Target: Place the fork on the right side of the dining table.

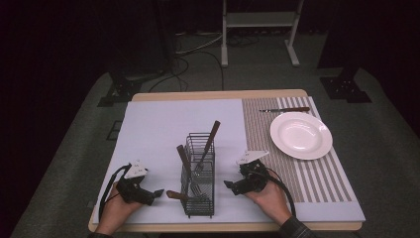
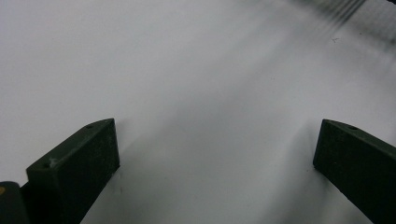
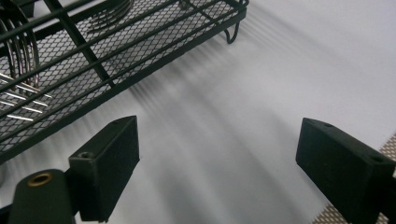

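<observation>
While both claws gape empty, wire caddy sits btwn left claw & right claw.

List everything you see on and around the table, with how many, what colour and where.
Wire cutlery basket: one, black, near edge, between the grippers.
Forks: at least two, brown handles, leaning in the basket; a third brown handle sticks out left.
Plate: one, white, on the striped mat.
Knife: one, brown handle, behind the plate.
Striped mat: one, brown-white, right side.
White sheet: one, left side.
Left gripper: black, open.
Right gripper: black, open.
</observation>
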Demonstrator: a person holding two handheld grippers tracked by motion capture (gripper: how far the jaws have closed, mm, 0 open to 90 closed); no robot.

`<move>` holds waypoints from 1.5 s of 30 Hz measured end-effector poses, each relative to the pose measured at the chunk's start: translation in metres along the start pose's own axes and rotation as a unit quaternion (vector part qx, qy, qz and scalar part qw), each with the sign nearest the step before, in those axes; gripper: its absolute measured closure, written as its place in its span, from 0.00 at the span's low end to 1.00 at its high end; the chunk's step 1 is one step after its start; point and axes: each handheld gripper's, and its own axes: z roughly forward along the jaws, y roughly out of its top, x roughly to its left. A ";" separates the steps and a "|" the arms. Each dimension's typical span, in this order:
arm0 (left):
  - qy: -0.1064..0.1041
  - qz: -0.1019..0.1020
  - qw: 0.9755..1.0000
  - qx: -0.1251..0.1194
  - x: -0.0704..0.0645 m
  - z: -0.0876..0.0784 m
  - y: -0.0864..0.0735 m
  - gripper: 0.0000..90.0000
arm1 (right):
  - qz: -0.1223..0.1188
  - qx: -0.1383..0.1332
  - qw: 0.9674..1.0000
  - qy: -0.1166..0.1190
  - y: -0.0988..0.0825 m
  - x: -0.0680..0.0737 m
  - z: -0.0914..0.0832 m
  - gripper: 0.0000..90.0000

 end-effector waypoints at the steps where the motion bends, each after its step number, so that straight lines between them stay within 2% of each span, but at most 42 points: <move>1: 0.000 0.000 1.000 0.000 0.000 0.000 0.000 0.00 | 0.000 -0.001 1.000 0.000 0.001 0.000 -0.001 0.14; 24: 0.000 -0.002 1.000 0.000 0.000 0.000 0.000 0.00 | 0.021 -0.024 0.999 0.012 0.021 -0.013 -0.021 0.14; 45: -0.001 -0.002 1.000 0.001 0.000 0.000 0.000 0.00 | 0.022 -0.056 0.998 0.018 0.049 -0.021 -0.036 0.14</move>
